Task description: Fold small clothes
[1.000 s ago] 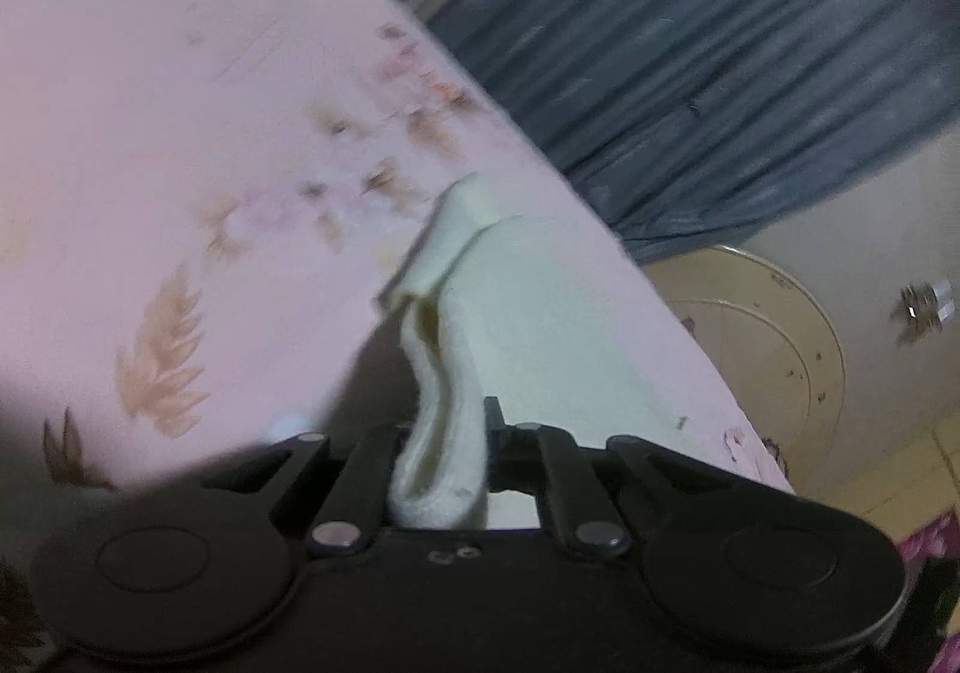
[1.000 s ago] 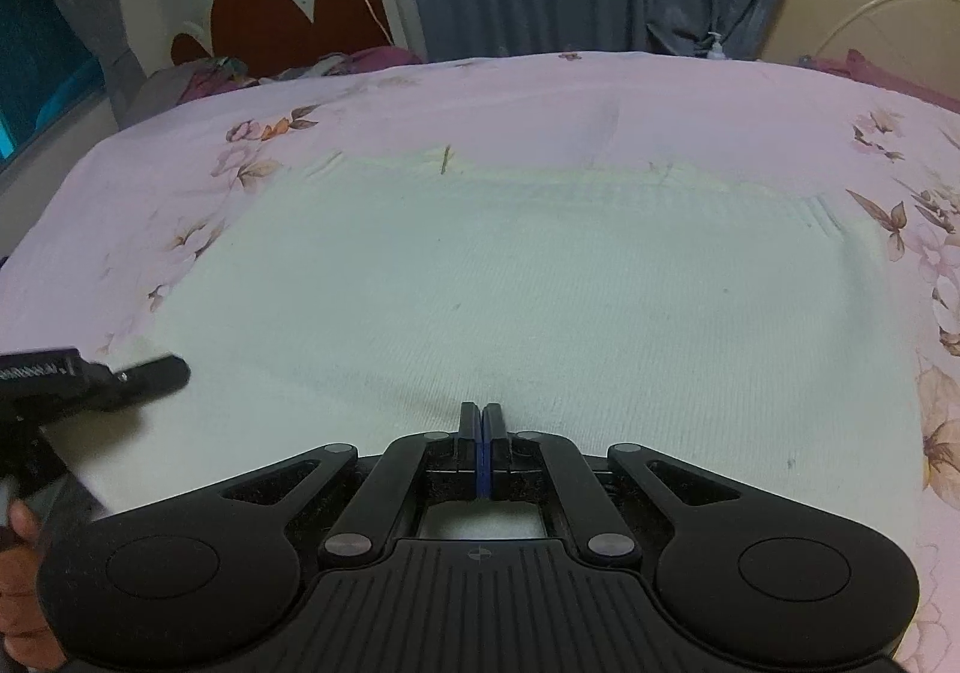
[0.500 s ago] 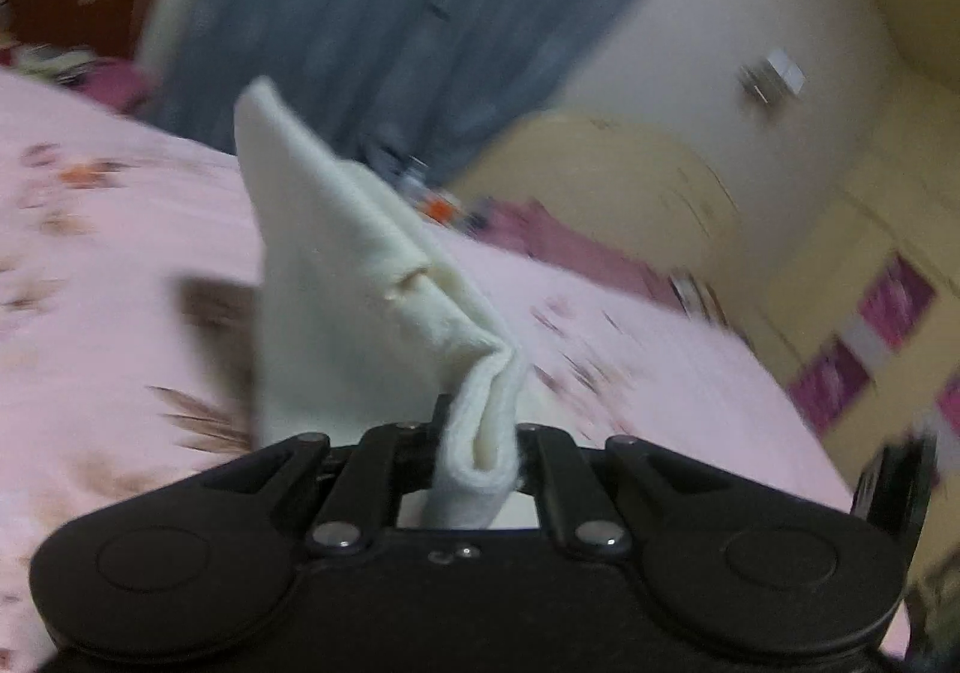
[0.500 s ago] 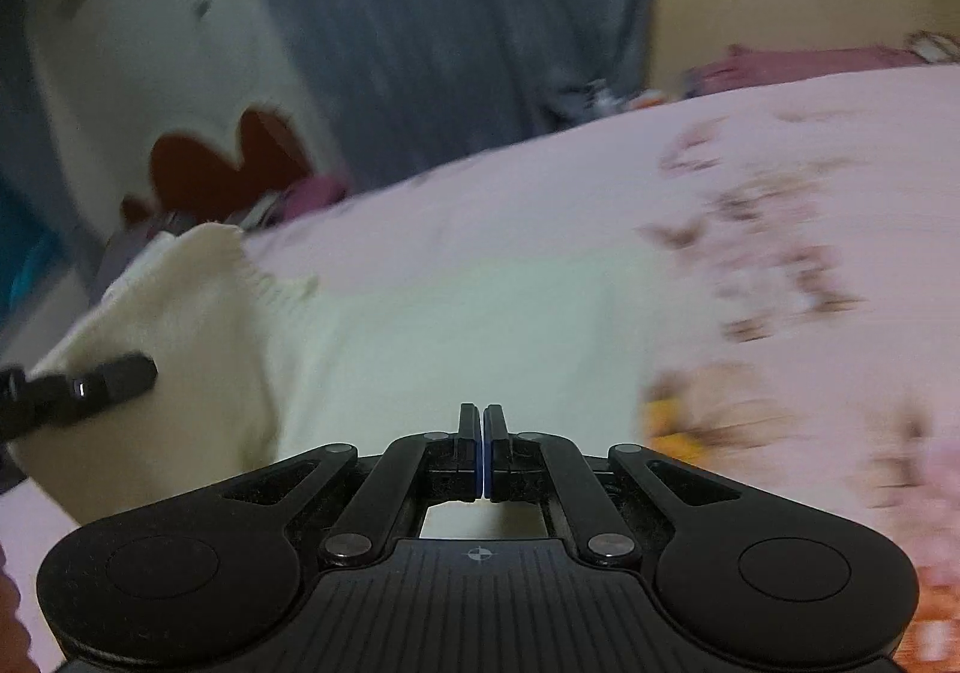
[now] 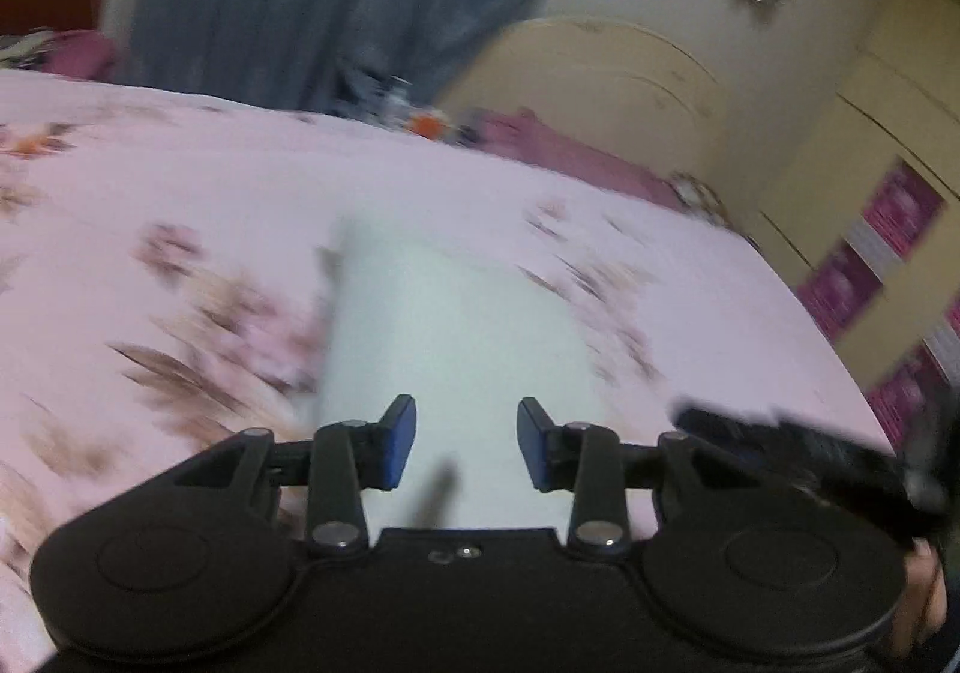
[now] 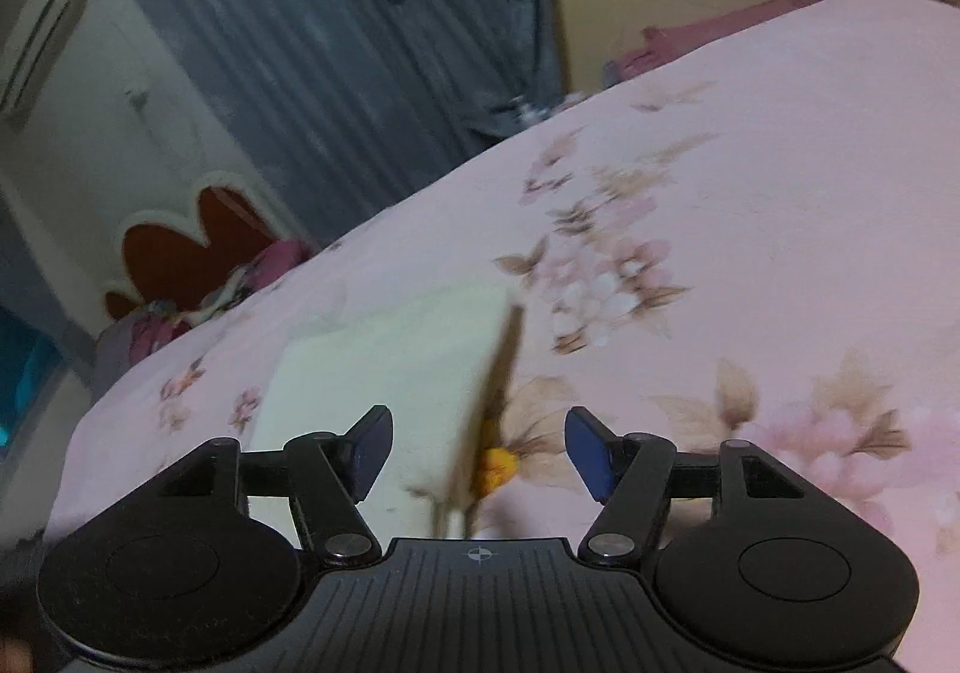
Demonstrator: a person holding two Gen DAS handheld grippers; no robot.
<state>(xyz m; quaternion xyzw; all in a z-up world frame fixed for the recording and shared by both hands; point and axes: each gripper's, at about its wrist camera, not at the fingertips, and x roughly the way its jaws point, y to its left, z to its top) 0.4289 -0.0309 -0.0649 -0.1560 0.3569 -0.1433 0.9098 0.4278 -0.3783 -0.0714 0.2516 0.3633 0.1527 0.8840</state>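
A cream-white knitted garment lies folded on the pink floral bedsheet. My left gripper is open and empty just above the garment's near end. In the right wrist view the same garment lies in front and to the left, with its right edge between the jaws. My right gripper is open and empty. The right gripper's black body shows blurred at the right of the left wrist view.
The bedsheet stretches far on all sides. Grey curtains, a red headboard, a cream bed end and a wardrobe stand beyond the bed. Pink bedding lies at the far edge.
Both grippers have opened. The left one let go of the garment edge it had carried over, and the garment now lies flat, folded narrower. Both views have swung round.
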